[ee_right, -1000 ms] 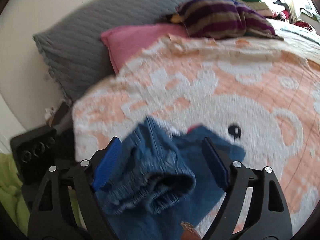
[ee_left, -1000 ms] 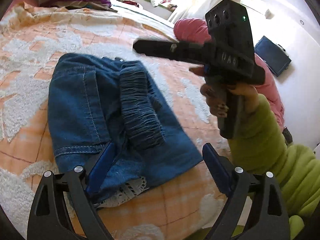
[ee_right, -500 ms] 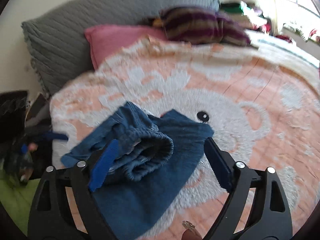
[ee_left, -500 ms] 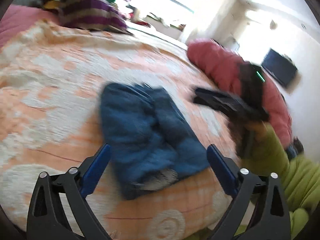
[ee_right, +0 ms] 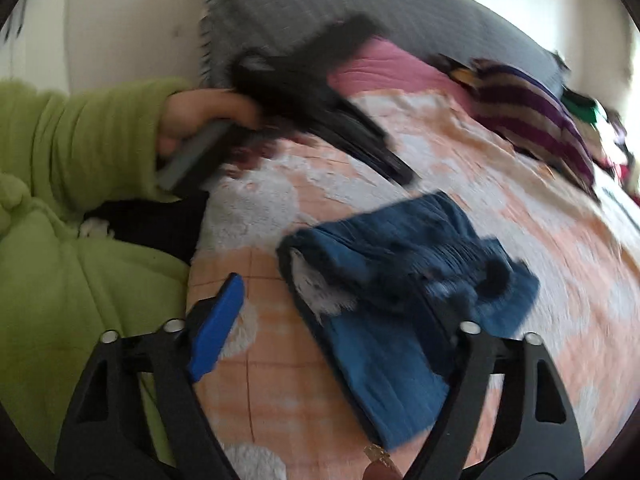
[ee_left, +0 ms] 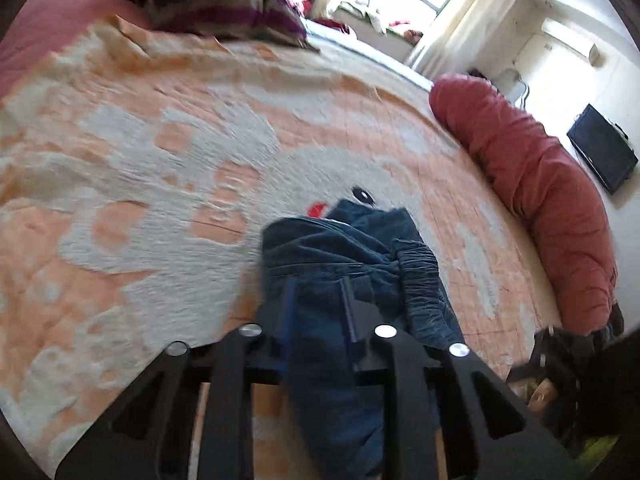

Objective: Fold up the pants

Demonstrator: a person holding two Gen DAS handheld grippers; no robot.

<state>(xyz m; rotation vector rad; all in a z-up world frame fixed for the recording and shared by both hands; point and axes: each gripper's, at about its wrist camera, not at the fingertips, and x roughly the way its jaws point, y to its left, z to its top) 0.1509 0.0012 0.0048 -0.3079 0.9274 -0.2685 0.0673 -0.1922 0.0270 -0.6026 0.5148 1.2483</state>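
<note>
1. The folded dark blue denim pants (ee_left: 340, 256) are coarse woven cloth with a ribbed, gathered waistband.
2. The peach and white bedspread (ee_left: 168, 152) looks nubbly, tufted and matt.
3. The black left claw (ee_left: 316, 300) is matt plastic with shiny metal rivets.
4. The green sleeve (ee_right: 80, 128) looks like soft fleece.

Bed carried an orange-and-white bear-print blanket (ee_left: 168, 168) across the whole top. Folded blue pants (ee_right: 404, 280) lay directly on it, near the bear's face. A striped purple cushion (ee_left: 224, 0), a pink pillow (ee_right: 384, 68) and a red bolster (ee_left: 532, 184) sat along its edges.
</note>
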